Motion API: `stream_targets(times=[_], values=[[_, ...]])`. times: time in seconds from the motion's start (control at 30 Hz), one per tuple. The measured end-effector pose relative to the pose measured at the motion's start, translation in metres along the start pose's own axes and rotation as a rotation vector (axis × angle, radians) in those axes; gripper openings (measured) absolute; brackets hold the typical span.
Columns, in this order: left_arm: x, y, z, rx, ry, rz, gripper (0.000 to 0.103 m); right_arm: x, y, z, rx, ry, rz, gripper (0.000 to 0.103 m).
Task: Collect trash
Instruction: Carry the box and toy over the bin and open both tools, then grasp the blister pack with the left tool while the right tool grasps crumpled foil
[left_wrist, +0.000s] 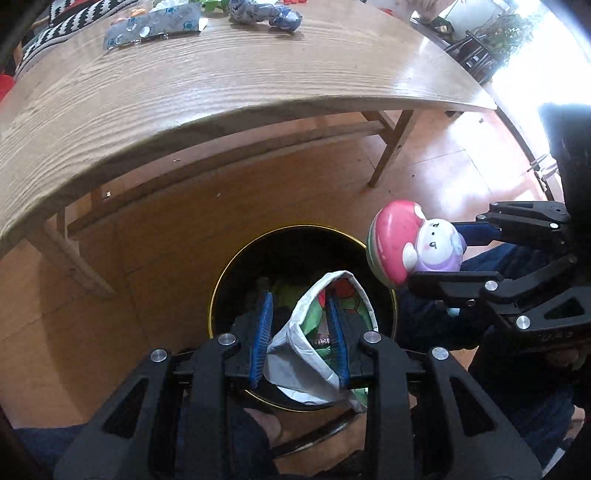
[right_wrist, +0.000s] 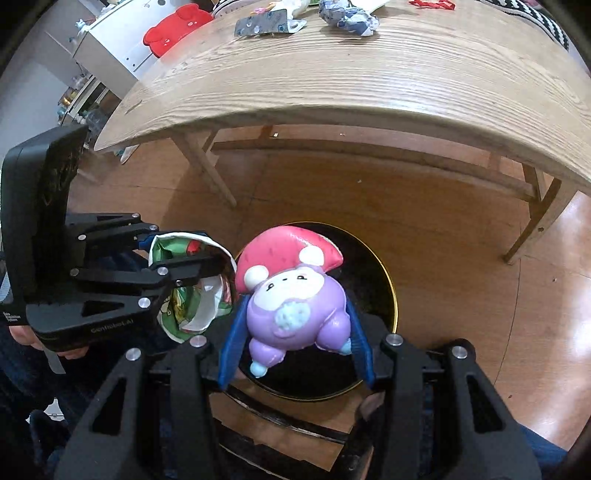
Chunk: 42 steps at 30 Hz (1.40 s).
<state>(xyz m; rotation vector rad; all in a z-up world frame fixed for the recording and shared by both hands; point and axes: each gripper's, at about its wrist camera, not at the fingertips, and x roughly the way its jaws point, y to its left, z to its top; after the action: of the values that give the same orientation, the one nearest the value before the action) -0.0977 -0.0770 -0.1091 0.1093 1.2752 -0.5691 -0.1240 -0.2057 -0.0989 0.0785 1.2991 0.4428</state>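
My left gripper (left_wrist: 300, 334) is shut on a crumpled white and green wrapper (left_wrist: 314, 354) and holds it over the black bin with a gold rim (left_wrist: 221, 291) on the floor. The wrapper also shows in the right wrist view (right_wrist: 192, 291). My right gripper (right_wrist: 295, 332) is shut on a purple squishy toy with a pink cap (right_wrist: 291, 291), held above the same bin (right_wrist: 388, 295). In the left wrist view the toy (left_wrist: 413, 243) hangs at the bin's right rim. More wrappers lie in the bin.
A wooden table (left_wrist: 184, 96) stands beyond the bin, with a grey foil packet (left_wrist: 147, 27) and a crumpled blue and white wrapper (left_wrist: 266, 14) at its far side. Table legs (left_wrist: 388, 151) stand on the orange floor. A white cabinet (right_wrist: 122, 48) is at far left.
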Motion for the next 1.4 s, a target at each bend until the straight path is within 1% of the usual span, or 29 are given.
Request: stream_targets(times=[0.13,0.17,0.23,0.27,0.3,0.4,0.47,0.63,0.73,0.8,0.9,1.0,1.07,1.1,1.2,1.23,1.3,1.37,1.4], values=[[0.0,-0.002,0.0,0.006,-0.001,-0.001,0.029,0.001,0.001,0.0,0.002,0.001,-0.004,0.051],[-0.001,-0.002,0.0,0.006,-0.003,0.0,0.031,0.002,0.0,0.0,0.003,0.001,-0.005,0.053],[-0.001,-0.001,0.0,0.001,0.0,0.0,0.042,0.002,-0.001,0.0,0.007,0.004,-0.004,0.057],[-0.001,-0.001,0.0,-0.003,-0.001,0.007,0.056,0.002,-0.001,0.0,0.01,-0.001,-0.006,0.061],[-0.002,-0.002,0.001,-0.005,-0.005,0.013,0.059,0.001,-0.001,0.0,0.011,-0.006,-0.009,0.064],[-0.004,-0.002,0.001,-0.011,-0.013,0.017,0.062,-0.001,-0.002,0.002,0.017,-0.015,-0.009,0.067],[-0.004,-0.001,0.002,-0.015,-0.012,0.021,0.062,-0.001,-0.003,0.002,0.019,-0.015,-0.01,0.067],[-0.006,-0.001,0.003,-0.02,-0.019,0.026,0.062,-0.002,-0.001,0.003,0.014,-0.024,-0.019,0.073],[-0.009,-0.001,0.004,-0.032,-0.036,0.028,0.067,-0.006,-0.002,0.005,0.009,-0.044,-0.032,0.076],[-0.014,0.002,0.005,-0.049,-0.059,0.028,0.073,-0.011,-0.002,0.005,-0.004,-0.07,-0.049,0.079],[-0.03,0.007,0.007,-0.082,-0.124,0.023,0.081,-0.026,0.002,0.008,-0.02,-0.148,-0.068,0.08],[-0.047,0.013,0.012,-0.118,-0.188,0.021,0.085,-0.047,0.001,0.016,-0.029,-0.23,-0.076,0.083],[-0.059,0.024,0.022,-0.171,-0.221,0.032,0.087,-0.06,-0.002,0.026,-0.032,-0.268,-0.077,0.084],[-0.063,0.029,0.027,-0.195,-0.232,0.035,0.088,-0.067,-0.003,0.035,-0.037,-0.289,-0.09,0.086],[-0.079,0.048,0.055,-0.292,-0.266,0.03,0.09,-0.082,-0.007,0.066,-0.065,-0.338,-0.143,0.087],[-0.084,0.055,0.07,-0.325,-0.285,0.035,0.09,-0.084,-0.007,0.077,-0.074,-0.35,-0.161,0.087],[-0.089,0.068,0.1,-0.388,-0.315,0.081,0.091,-0.086,-0.01,0.098,-0.085,-0.36,-0.179,0.088],[-0.089,0.076,0.123,-0.428,-0.328,0.084,0.092,-0.082,-0.013,0.123,-0.094,-0.367,-0.184,0.088],[-0.085,0.083,0.138,-0.461,-0.322,0.082,0.092,-0.079,-0.014,0.131,-0.096,-0.372,-0.188,0.088]])
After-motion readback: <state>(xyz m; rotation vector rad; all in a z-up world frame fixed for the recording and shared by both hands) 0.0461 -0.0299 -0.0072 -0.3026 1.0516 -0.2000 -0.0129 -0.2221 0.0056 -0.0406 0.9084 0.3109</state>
